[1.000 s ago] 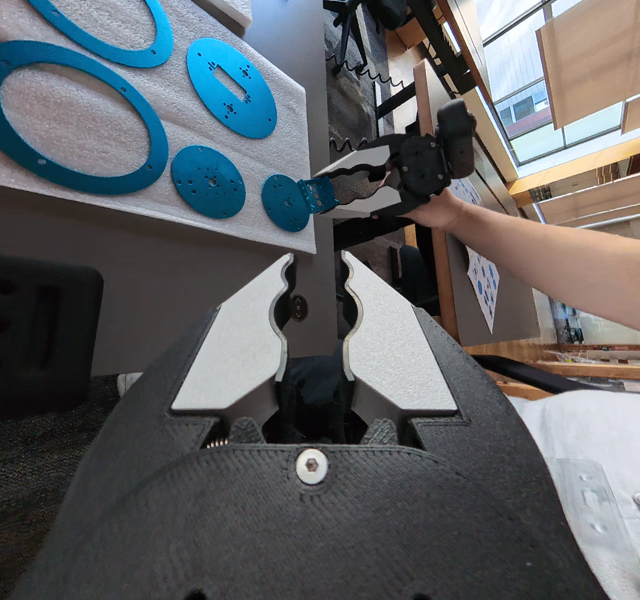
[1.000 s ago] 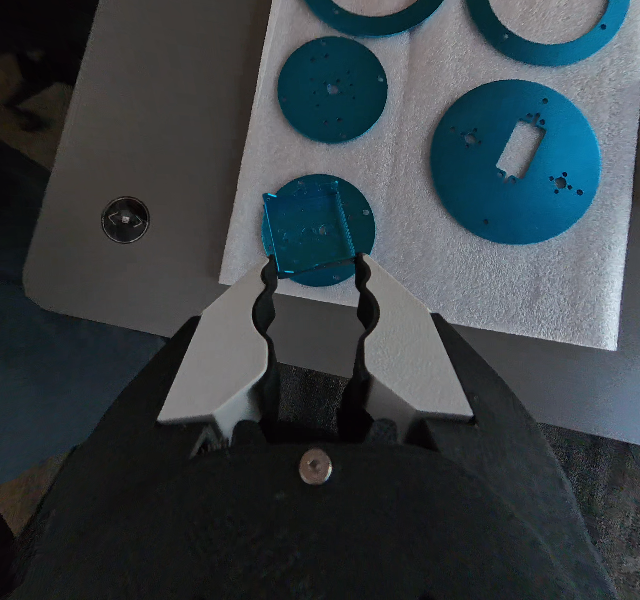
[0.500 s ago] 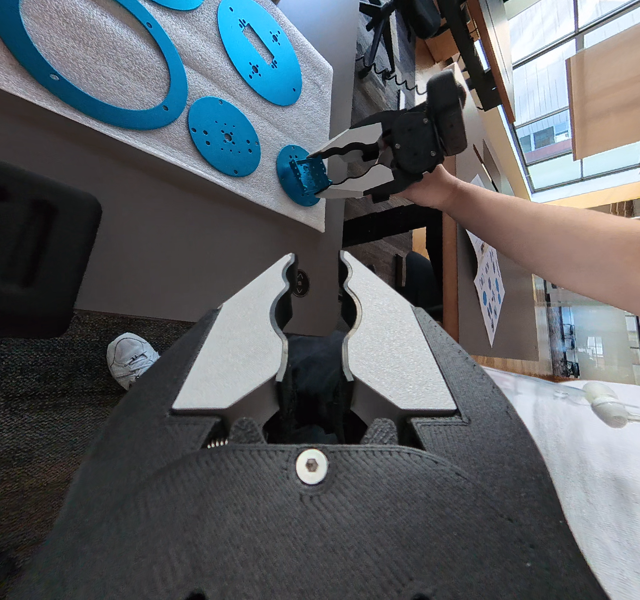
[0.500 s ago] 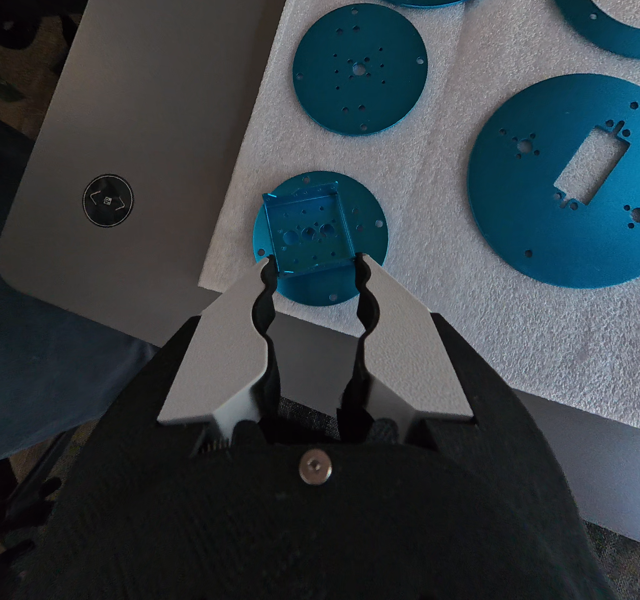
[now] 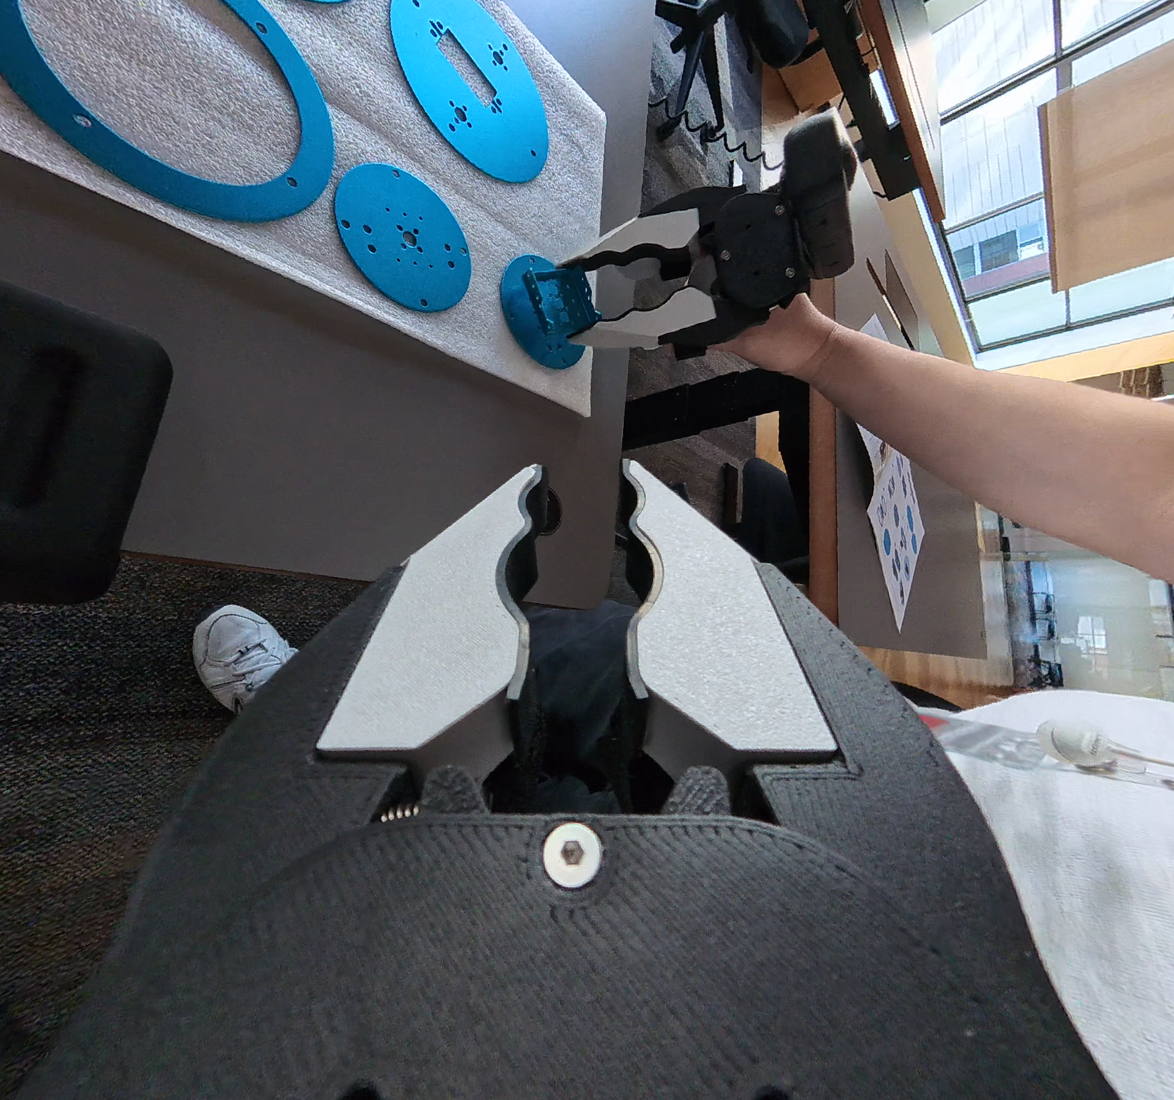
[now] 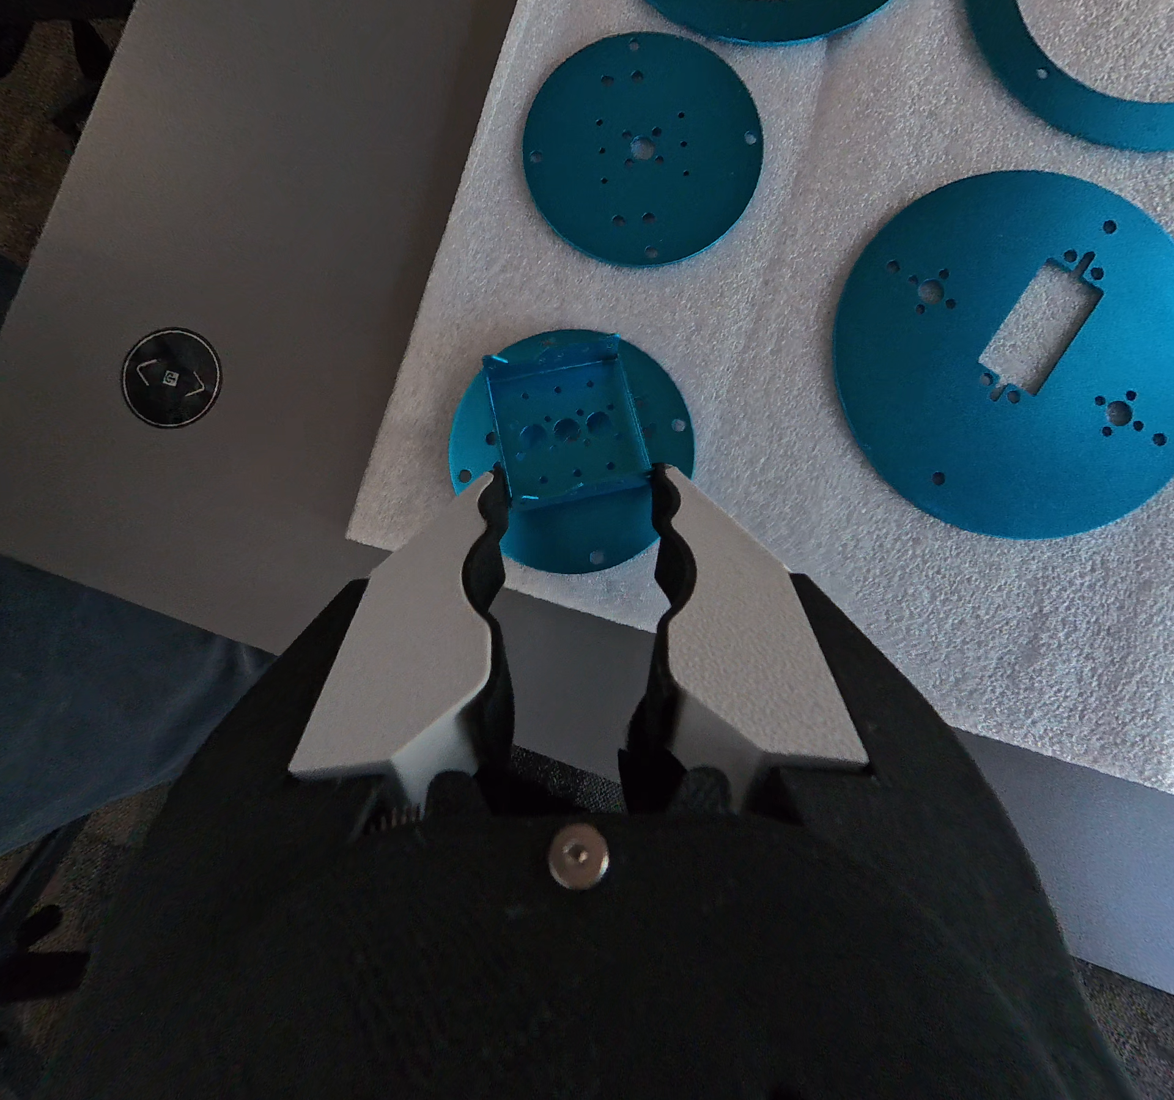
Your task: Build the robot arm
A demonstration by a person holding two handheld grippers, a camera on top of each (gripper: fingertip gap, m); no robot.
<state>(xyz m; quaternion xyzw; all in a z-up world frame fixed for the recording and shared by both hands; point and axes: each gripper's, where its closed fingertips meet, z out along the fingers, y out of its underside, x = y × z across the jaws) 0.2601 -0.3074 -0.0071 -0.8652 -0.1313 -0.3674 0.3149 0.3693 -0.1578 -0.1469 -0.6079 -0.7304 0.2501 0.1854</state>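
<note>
My right gripper (image 6: 575,479) is shut on a small blue U-shaped metal bracket (image 6: 565,428) with several holes, its tips pinching the two side walls. It holds the bracket over the smallest blue disc (image 6: 572,536) near the corner of a white foam sheet (image 6: 730,383). The left wrist view shows the same right gripper (image 5: 587,297), the bracket (image 5: 559,307) and the disc (image 5: 540,345) from the side. My left gripper (image 5: 581,485) is open and empty, well back from the table edge, above the floor.
On the foam lie a mid-size holed disc (image 6: 641,148), a large disc with a rectangular slot (image 6: 1016,358) and two big rings (image 6: 769,15). The grey table (image 6: 254,180) carries a round black inset (image 6: 171,377). A white shoe (image 5: 238,653) and a black foam block (image 5: 63,453) sit lower left.
The right gripper has carried the bracket closer to the small disc and lower over it. The left gripper has drawn back and tilted; its jaws stay open.
</note>
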